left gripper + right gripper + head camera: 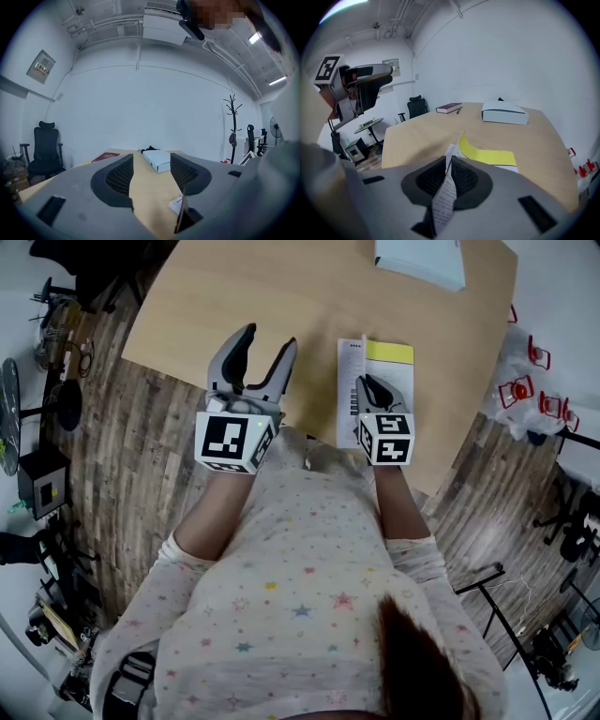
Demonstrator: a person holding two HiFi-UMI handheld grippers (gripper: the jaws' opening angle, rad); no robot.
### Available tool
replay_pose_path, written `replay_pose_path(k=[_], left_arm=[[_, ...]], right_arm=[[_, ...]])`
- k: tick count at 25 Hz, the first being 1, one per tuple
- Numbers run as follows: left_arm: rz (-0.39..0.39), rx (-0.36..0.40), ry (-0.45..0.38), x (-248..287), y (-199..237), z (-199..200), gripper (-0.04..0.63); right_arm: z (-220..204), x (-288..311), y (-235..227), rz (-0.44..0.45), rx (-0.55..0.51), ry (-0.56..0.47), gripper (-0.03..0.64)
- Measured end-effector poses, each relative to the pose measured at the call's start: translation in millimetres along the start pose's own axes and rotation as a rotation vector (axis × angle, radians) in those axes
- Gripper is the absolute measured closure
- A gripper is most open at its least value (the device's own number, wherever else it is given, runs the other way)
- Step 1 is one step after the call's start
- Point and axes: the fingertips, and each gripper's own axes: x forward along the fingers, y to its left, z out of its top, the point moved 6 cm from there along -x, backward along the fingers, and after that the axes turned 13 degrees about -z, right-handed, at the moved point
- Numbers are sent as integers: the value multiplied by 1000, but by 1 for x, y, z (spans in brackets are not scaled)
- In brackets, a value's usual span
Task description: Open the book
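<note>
A thin book (389, 357) with a yellow band lies on the wooden table (281, 296) near its front edge. Its cover or front pages (443, 199) stand lifted on edge, printed side showing, with the yellow-banded page (487, 154) beneath. My right gripper (367, 387) is shut on that lifted sheet at the book's near edge. My left gripper (264, 345) hovers open to the left of the book, over bare table, with nothing between its fingers. In the left gripper view the book's corner (177, 204) shows at the lower right.
A white box (422, 261) rests at the table's far edge. A dark red book (449, 108) lies at the far left corner. Beyond the table's right side stand red objects (525, 385); office chairs, stands and a coat rack (231, 126) surround it.
</note>
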Motion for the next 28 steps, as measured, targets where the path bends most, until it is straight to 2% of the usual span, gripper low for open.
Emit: replay_pose_path(k=[14,28], left_arm=[[28,22,-18,3,-10,7,359],[13,27,-26,24,-24,8,359]], right_arm=[[6,-12,-20,62,71,-47,581],[9,-24,-49,106,137,-73,581]])
